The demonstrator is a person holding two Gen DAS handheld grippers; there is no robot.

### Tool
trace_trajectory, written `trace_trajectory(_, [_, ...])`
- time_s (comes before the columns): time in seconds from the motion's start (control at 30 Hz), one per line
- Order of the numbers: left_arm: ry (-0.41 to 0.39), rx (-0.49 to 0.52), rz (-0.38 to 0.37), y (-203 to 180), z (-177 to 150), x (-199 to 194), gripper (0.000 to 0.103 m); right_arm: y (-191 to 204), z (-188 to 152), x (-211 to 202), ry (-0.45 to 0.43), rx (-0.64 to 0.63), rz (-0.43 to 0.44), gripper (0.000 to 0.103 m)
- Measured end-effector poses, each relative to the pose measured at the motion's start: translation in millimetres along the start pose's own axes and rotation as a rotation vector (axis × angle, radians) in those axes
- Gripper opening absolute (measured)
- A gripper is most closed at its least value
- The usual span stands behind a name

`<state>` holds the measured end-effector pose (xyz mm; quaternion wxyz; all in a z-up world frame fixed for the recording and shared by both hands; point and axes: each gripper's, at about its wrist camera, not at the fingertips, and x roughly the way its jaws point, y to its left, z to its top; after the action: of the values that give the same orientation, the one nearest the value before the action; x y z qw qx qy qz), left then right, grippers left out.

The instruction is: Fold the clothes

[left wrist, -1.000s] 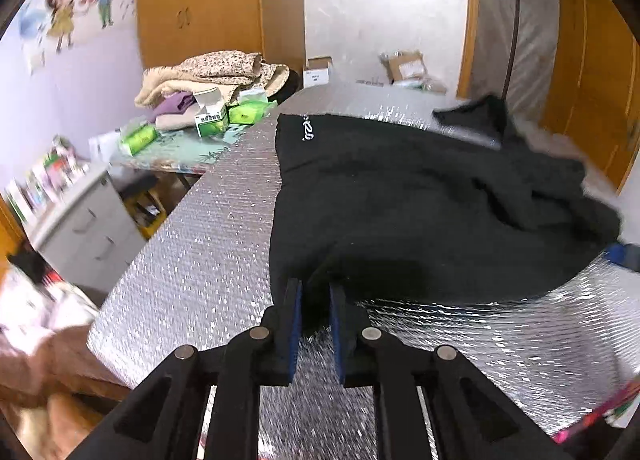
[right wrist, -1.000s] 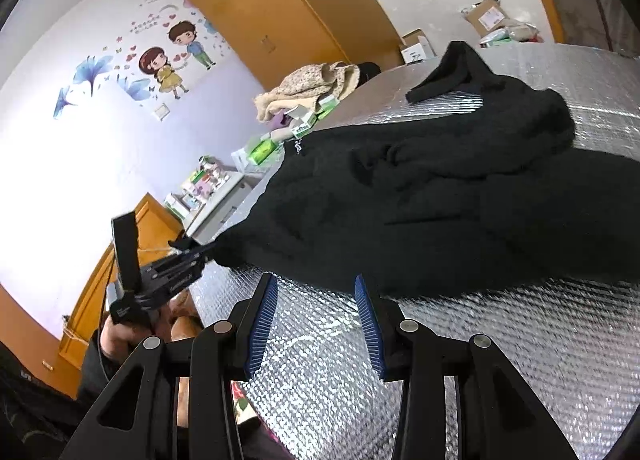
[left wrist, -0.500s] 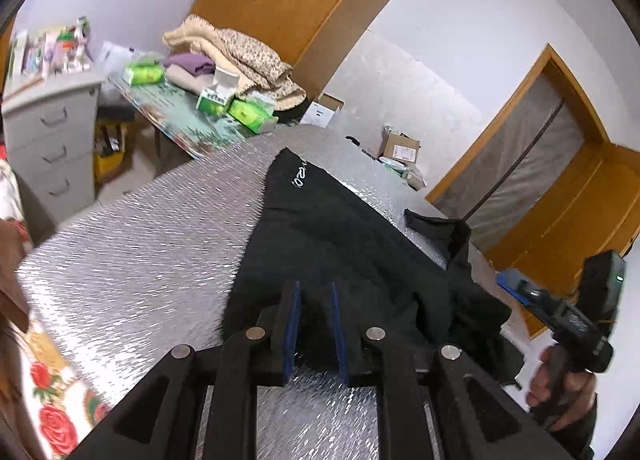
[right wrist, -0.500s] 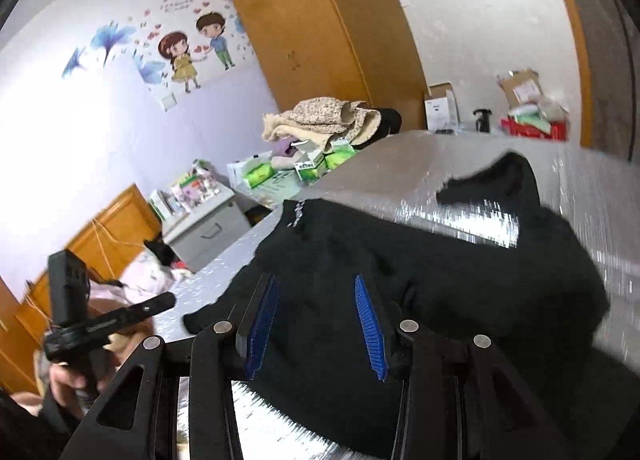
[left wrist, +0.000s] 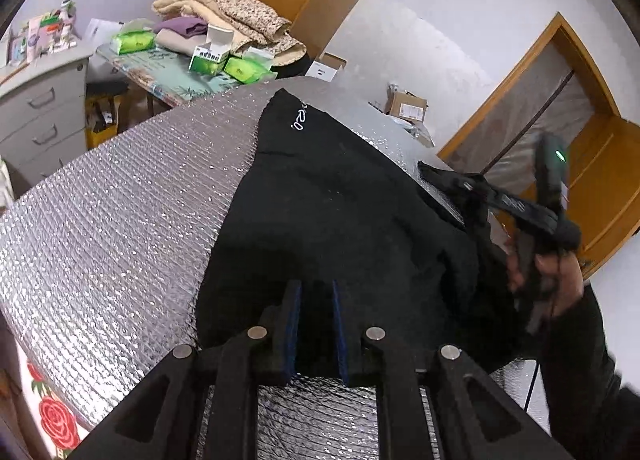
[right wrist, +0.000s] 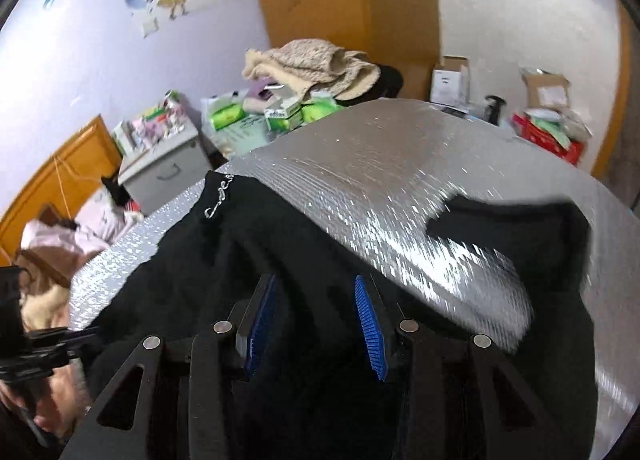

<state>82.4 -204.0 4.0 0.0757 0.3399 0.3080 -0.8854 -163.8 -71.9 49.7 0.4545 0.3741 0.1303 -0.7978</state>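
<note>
1. A black garment (left wrist: 340, 200) lies spread over the silver quilted worktop (left wrist: 120, 220), its white-lettered corner at the far end, straight ahead of the left gripper (left wrist: 316, 324).
2. The left gripper sits at the garment's near hem with its blue pads a narrow gap apart; dark cloth fills the gap, though whether the pads press on it cannot be told. A second ago the gap looked slightly tighter at the same hem.
3. The left wrist view has rolled since then: the worktop now slopes up to the right, and the cluttered side table (left wrist: 168, 60) with green tissue packs (left wrist: 240, 68) sits far left of the gripper.
4. The right gripper (right wrist: 316, 324) now hovers over the middle of the garment, jaws wide, blue ribbed pads apart, nothing between them. A second ago it stood over bare silver surface short of the cloth.
5. In the left wrist view the right gripper (left wrist: 472, 188) has come in at the far right, a hand (left wrist: 556, 272) around its handle, its tip over the rumpled right side of the garment. It was not visible there a second ago.
6. A black sleeve (right wrist: 520, 224) stretches across the foil ahead and right of the right gripper.
</note>
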Motion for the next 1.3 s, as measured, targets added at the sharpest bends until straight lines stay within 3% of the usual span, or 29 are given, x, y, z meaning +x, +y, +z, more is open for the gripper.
trace_trajectory(0.13, [0.011,0.013,0.002,-0.9,-1.2,5.4,0.016,-10.9,23.5,43.2,0.058,-0.049,0.028,0.042])
trace_trajectory(0.3, [0.049,0.017,0.003,-2.4,-2.6,16.5,0.015,-19.5,24.3,86.4,0.187,-0.062,0.060,0.043])
trace_trajectory(0.33, [0.053,0.021,0.009,-3.4,-1.8,16.9,0.015,-17.4,23.3,86.2,0.184,-0.087,0.050,0.039])
trace_trajectory(0.37, [0.055,0.021,0.011,-3.2,-0.4,17.8,0.015,-15.6,22.7,85.3,0.190,-0.104,0.033,0.014])
trace_trajectory(0.4, [0.057,0.031,0.017,-4.6,-0.2,18.4,0.015,-15.0,22.3,83.4,0.192,-0.110,0.007,0.005])
trace_trajectory(0.43, [0.058,0.040,0.023,-5.9,0.0,19.0,0.015,-15.7,22.2,79.2,0.183,-0.110,-0.019,0.004])
trace_trajectory(0.53, [0.063,0.062,0.033,-8.4,0.6,20.1,0.015,-30.4,21.0,62.9,0.128,-0.076,-0.119,0.004])
trace_trajectory(0.6, [0.066,0.065,0.030,-7.6,1.8,20.2,0.015,-57.5,16.2,51.0,0.106,0.029,-0.169,0.004])
trace_trajectory(0.7, [0.063,0.064,0.027,-7.9,2.9,15.9,0.015,-87.2,0.7,39.7,0.130,0.128,-0.226,0.004])
trace_trajectory(0.8, [0.036,0.053,0.023,-6.9,1.8,4.9,0.015,-90.3,-15.6,30.8,0.175,0.115,-0.208,0.005])
trace_trajectory(0.9, [0.006,0.022,0.032,-2.6,-0.3,-6.8,0.015,-82.1,-16.1,11.8,0.143,0.086,-0.190,0.008])
trace_trajectory(1.0, [-0.011,-0.010,0.056,3.0,0.1,-14.9,0.015,-72.4,-9.5,-7.3,0.083,0.078,-0.169,0.022])
trace_trajectory(1.13, [-0.039,0.004,0.120,-6.3,-1.1,-28.8,0.015,-53.4,4.2,-26.1,-0.006,0.061,-0.110,0.024])
trace_trajectory(1.3, [-0.076,0.014,0.238,-9.3,-0.6,-43.7,0.015,-26.8,10.8,-31.6,-0.035,-0.006,-0.069,0.024])
